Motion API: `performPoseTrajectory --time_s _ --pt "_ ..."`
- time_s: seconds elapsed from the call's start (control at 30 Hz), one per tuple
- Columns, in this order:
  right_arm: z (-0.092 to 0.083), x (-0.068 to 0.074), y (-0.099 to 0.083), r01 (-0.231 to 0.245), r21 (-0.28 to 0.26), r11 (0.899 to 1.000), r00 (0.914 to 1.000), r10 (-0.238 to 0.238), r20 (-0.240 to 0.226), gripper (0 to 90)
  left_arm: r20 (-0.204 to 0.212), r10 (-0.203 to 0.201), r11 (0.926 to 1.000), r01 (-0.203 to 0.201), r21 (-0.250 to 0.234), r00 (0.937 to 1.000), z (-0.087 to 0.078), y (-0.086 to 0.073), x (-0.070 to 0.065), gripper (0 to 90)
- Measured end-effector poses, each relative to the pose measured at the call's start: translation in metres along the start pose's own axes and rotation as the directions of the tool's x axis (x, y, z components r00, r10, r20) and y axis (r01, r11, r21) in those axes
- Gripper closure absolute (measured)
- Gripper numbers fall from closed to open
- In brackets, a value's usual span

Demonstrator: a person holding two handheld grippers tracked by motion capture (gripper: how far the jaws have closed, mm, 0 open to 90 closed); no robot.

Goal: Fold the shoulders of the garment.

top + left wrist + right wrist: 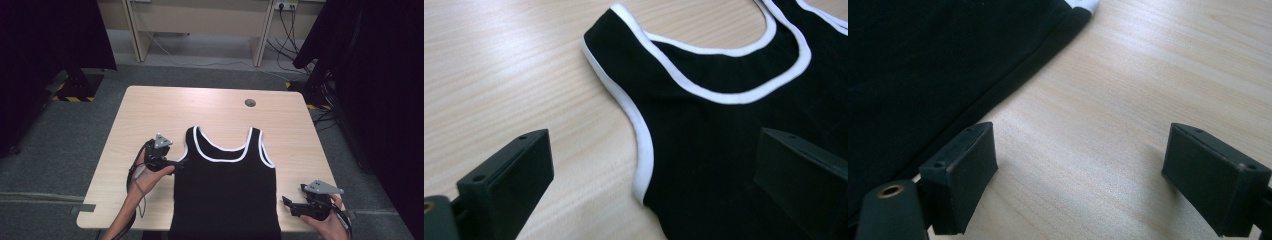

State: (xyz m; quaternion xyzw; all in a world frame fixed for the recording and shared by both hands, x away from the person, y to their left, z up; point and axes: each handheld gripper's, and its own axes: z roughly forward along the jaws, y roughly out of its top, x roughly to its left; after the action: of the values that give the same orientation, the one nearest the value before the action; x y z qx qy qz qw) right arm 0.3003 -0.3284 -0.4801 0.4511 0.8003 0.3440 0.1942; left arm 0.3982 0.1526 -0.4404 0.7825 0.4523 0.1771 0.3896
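Note:
A black tank top [227, 185] with white trim lies flat on the light wooden table [150, 115], its hem at the near edge. My left gripper [176, 163] is at the top's left armhole, held in a hand. In the left gripper view it [654, 185] is open, with the white armhole trim [642, 150] between the jaws and one jaw over the black cloth. My right gripper [287, 202] sits by the top's lower right side. In the right gripper view it [1083, 180] is open over bare wood, and the top's side edge [1013, 80] runs just past one jaw.
A round cable hole [250, 103] is in the table's far right part. Behind the table stands a pale desk [200, 20] with cables [285, 45] on the floor. Black curtains [380, 100] hang on both sides.

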Motion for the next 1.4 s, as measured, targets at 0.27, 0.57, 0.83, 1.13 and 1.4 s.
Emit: performPoseTrajectory --time_s 0.27,0.57,0.83,1.13,1.4 --pt "0.0 0.0 0.0 0.002 0.0 1.0 1.0 -0.002 -0.001 14.5 -0.02 0.01 0.9998 -0.01 0.015 0.9997 0.02 0.017 0.003 2.7" --pt "0.0 0.0 0.0 0.001 0.001 1.0 1.0 -0.001 -0.001 14.4 -0.049 0.017 0.9991 -0.015 0.04 0.9986 0.04 0.028 0.005 4.4" --pt "0.0 0.0 0.0 0.001 0.001 1.0 1.0 -0.001 -0.002 14.2 -0.075 0.036 0.998 -0.032 0.054 0.9965 0.062 0.042 0.004 6.2" --pt "0.0 0.0 0.0 0.002 0.0 1.0 1.0 -0.002 -0.002 14.2 -0.096 0.012 0.9974 -0.005 0.071 0.9953 0.08 0.048 0.007 7.5" --pt "0.0 0.0 0.0 0.001 0.001 1.0 1.0 -0.001 -0.002 14.2 -0.101 -0.006 0.9978 0.013 0.065 0.9949 0.093 0.054 0.01 11.8"
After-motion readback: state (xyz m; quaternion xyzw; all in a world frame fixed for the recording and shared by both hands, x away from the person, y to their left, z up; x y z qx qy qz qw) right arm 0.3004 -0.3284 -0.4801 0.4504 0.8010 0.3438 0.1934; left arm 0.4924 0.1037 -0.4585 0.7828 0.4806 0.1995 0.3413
